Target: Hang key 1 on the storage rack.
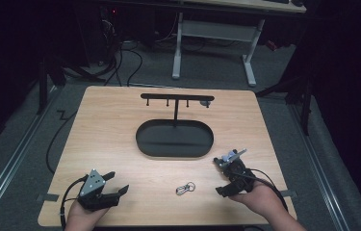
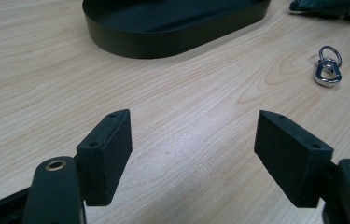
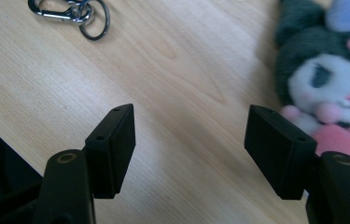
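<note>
High view: black oval tray (image 1: 174,149) holds nothing; left gripper (image 1: 112,188) and right gripper (image 1: 222,177) gape, holding nothing

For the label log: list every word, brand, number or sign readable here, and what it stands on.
None can be read. The black oval tray, its hook stand, the metal clip with ring, the plush toy and both sets of tongs, left and right, carry no visible lettering. The wooden table is unmarked too.

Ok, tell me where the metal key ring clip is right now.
The key ring clip lies flat on the table in the high view, near the front edge, between the left gripper and right gripper, nearer the right.
</note>
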`<state>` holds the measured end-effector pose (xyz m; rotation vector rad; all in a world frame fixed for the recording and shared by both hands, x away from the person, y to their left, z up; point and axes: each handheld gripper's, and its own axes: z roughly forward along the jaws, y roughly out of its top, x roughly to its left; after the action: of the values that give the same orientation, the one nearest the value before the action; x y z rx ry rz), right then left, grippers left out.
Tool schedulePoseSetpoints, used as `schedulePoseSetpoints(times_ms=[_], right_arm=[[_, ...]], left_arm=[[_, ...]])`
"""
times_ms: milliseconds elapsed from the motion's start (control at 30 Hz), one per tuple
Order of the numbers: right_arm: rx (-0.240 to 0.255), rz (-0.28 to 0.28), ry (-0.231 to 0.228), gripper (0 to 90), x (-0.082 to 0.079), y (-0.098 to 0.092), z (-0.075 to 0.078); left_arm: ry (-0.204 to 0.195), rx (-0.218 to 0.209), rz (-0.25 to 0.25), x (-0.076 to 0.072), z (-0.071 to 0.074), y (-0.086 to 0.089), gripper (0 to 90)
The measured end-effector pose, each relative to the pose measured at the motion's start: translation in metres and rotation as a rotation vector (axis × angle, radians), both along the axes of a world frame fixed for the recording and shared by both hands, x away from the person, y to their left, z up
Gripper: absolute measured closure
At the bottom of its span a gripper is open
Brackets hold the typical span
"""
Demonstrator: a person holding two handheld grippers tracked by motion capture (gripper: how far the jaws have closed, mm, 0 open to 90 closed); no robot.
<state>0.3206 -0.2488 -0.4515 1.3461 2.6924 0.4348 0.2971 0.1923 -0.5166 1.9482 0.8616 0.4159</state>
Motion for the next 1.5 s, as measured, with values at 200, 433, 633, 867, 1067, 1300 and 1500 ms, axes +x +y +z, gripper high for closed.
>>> schedulePoseSetpoints(times_ms=[200,433,633,867,1067,1300,1500], right_arm=[[0.002,-0.030,-0.007,31.9,0.003,-0.015,0.015],[-0.014,-0.059,-0.015,30.3,0.006,-0.032,0.022],[-0.031,-0.078,-0.010,29.7,0.008,-0.044,0.024],[-0.037,-0.112,0.000,29.0,0.010,-0.057,0.025],[-0.044,-0.131,0.010,27.9,0.014,-0.064,0.024],[-0.049,-0.117,0.014,25.8,0.018,-0.059,0.024],[-0.063,-0.110,0.034,25.3,0.024,-0.054,0.020]], left_arm=[[0.000,0.001,-0.003,0.000,0.000,0.000,28.1],[0.002,0.000,-0.002,0.000,0.000,0.000,28.1],[0.003,0.002,-0.003,-0.001,-0.001,0.000,28.0],[0.007,0.004,-0.007,-0.001,-0.001,0.000,28.0],[0.007,0.000,-0.011,-0.001,-0.001,0.000,27.7],[0.010,0.002,-0.014,-0.001,-0.001,0.000,27.6],[0.006,0.005,-0.014,-0.001,-0.001,0.000,27.6]])
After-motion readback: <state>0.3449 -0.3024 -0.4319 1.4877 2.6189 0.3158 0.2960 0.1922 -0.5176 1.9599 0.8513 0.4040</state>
